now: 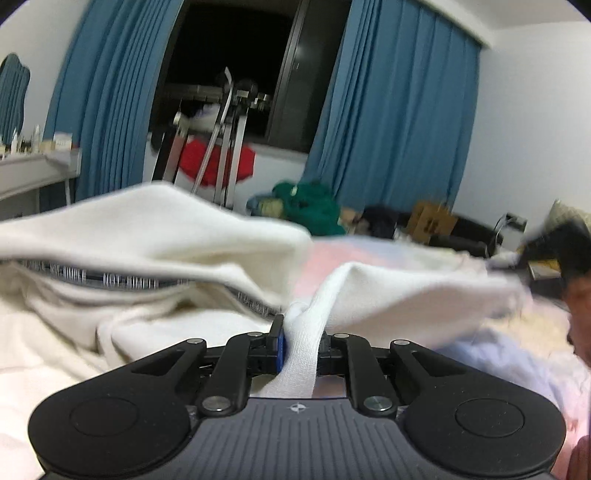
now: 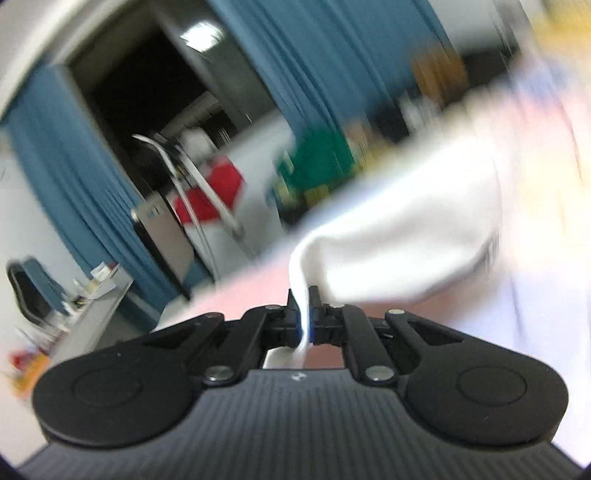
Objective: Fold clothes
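Both the left gripper (image 1: pixel 302 341) and right gripper (image 2: pixel 305 317) have jaws clenched on the white garment (image 1: pixel 155 221), which stretches sideways between them at frame centre.

Bright, even indoor light over both my views — a ceiling lamp's reflection (image 2: pixel 201 31) glints in the dark window (image 1: pixel 236 55). My right view is badly smeared: the blue curtains (image 2: pixel 314 66) streak, and the white garment (image 2: pixel 399 229) blows out to glare at the right. My left view is sharper, soft only at the cloth's edges — corners bend and darken.
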The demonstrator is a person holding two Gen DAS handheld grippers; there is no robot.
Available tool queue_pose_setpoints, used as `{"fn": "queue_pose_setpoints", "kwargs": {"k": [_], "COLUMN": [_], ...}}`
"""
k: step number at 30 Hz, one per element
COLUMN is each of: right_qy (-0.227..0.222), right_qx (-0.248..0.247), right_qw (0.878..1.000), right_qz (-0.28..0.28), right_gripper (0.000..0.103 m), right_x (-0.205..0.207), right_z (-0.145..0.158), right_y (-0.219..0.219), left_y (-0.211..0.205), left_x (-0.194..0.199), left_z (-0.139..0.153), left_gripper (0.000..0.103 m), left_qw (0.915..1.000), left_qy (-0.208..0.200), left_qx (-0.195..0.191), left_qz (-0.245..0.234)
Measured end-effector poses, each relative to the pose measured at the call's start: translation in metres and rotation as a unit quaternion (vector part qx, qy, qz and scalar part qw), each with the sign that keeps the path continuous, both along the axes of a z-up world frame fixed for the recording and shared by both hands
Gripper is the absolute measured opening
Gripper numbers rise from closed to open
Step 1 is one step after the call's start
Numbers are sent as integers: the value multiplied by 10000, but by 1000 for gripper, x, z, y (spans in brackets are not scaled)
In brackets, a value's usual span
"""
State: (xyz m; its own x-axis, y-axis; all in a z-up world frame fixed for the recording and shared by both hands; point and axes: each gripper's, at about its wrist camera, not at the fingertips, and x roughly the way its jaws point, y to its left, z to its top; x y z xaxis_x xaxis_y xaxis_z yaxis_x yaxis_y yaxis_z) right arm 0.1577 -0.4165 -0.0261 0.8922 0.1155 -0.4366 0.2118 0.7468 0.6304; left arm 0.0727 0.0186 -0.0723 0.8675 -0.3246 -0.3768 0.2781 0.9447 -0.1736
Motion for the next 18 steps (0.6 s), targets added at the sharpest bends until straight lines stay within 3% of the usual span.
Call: {"fn": "queue_pose_setpoints", "kwargs": {"k": [3,6,9,11,12,13,18], "right_qy": [747,1034,1024,984,974,993,1215], "right_qx": [1204,2405,2950,3168,3242,3314,4001], "right_qw": [9899,9650,9494,9419,9386,9348,9009], "right_qz": [-60,-118,-347,-528,-660,-800,-1166], "right_gripper": [8,9,24,61,68,72,72], "right_x": [-22,-33,-43,-49,-53,-57,-60], "right_z": [-50,-85,-94,-97,-99,-103,-133], "right_y": [-26,-41,-55,-64,-70,-75,-95], "left_y": [-2,-6,-11,-12,-14,-15,-17], "left_x": [1,3,12,17,16,15,16], "left_z": [-7,-8,-5,-1,1,2,4], "left_gripper": [15,15,15,15,15,15,16], "left_qw": [9997,9990,9982,9978,9977,9977,9971], "left_qy": [214,322,386,438,450,462,559], "left_qx": [93,264,399,420,412,403,350], "left_qz": [60,146,221,268,286,303,388]}}
